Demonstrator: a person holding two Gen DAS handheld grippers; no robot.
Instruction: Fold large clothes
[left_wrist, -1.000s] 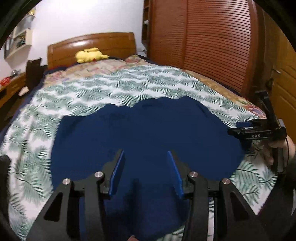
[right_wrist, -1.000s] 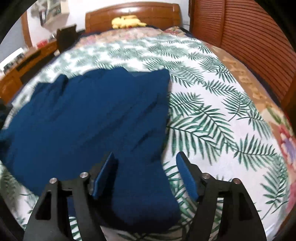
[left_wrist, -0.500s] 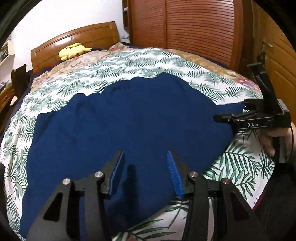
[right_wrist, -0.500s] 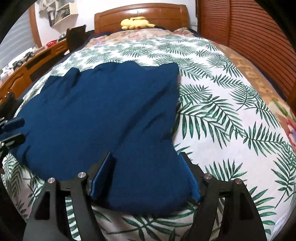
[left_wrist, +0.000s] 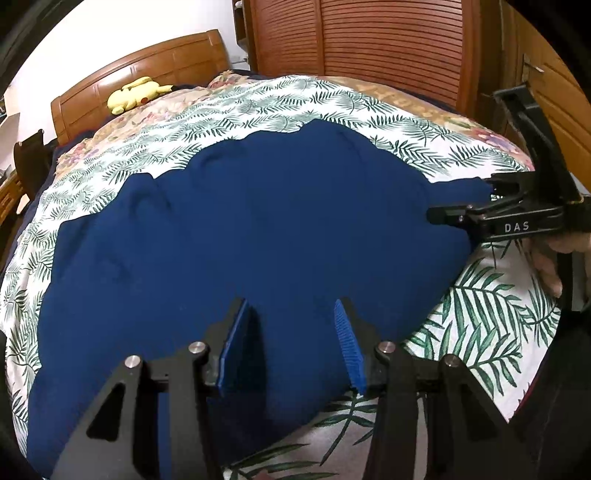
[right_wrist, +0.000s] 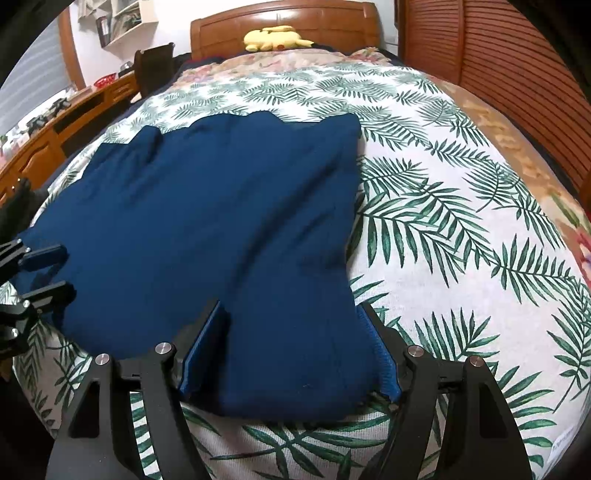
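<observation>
Left wrist view shows the navy garment (left_wrist: 258, 236) spread flat on the palm-print bedspread (left_wrist: 491, 325), the left gripper (left_wrist: 291, 339) and right gripper (right_wrist: 291, 347) both parted, unclamped, straddling its near hem, apparently ready to pinch it.

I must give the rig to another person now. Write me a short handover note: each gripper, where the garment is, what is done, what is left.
Left gripper: open, low over the near edge of the blue garment, holding nothing.
Right gripper: open, its pads on either side of the garment's near right corner, not pressing it.
Garment: spread on the leaf-print bedspread, mostly flat, some wrinkles.
Done: laid out; whether a fold is already made cannot be told.
Left: close on the near edge, fold it over.
</observation>
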